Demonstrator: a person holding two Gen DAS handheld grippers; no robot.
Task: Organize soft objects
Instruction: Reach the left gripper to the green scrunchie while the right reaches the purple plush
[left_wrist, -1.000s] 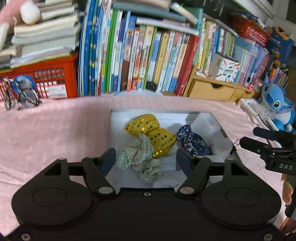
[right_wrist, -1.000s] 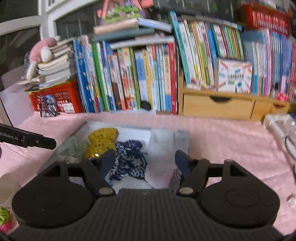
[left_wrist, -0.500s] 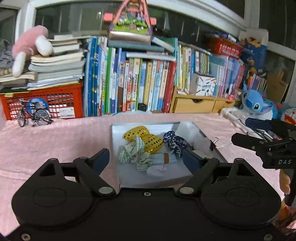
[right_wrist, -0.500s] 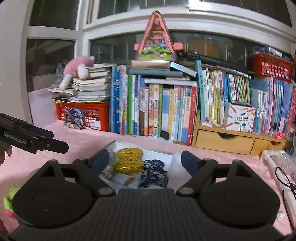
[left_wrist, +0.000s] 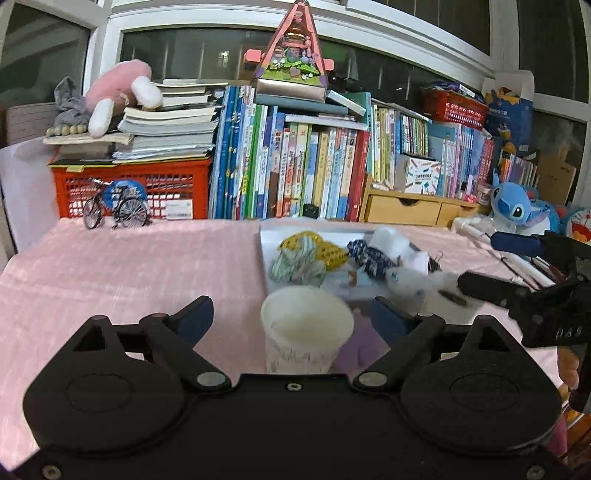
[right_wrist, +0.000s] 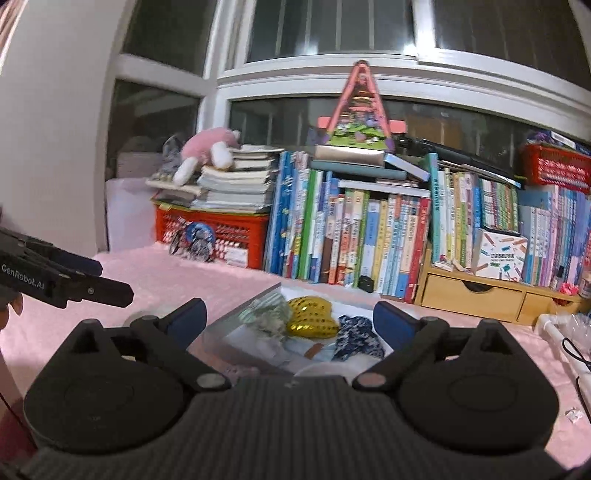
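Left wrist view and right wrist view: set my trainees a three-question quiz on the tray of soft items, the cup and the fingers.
1. True or false: the gold spotted item lies in the tray.
2. What stands between the left gripper fingers? A) paper cup B) a book C) a toy bicycle
3. Fill in: the right gripper holds ____.

Key: 1 true; 2 A, untouched, jaws just opening; 3 nothing, jaws just opening.

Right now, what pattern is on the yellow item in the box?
Gold-yellow fabric with small dark polka dots, lying in the white box. Clearest in the right wrist view.
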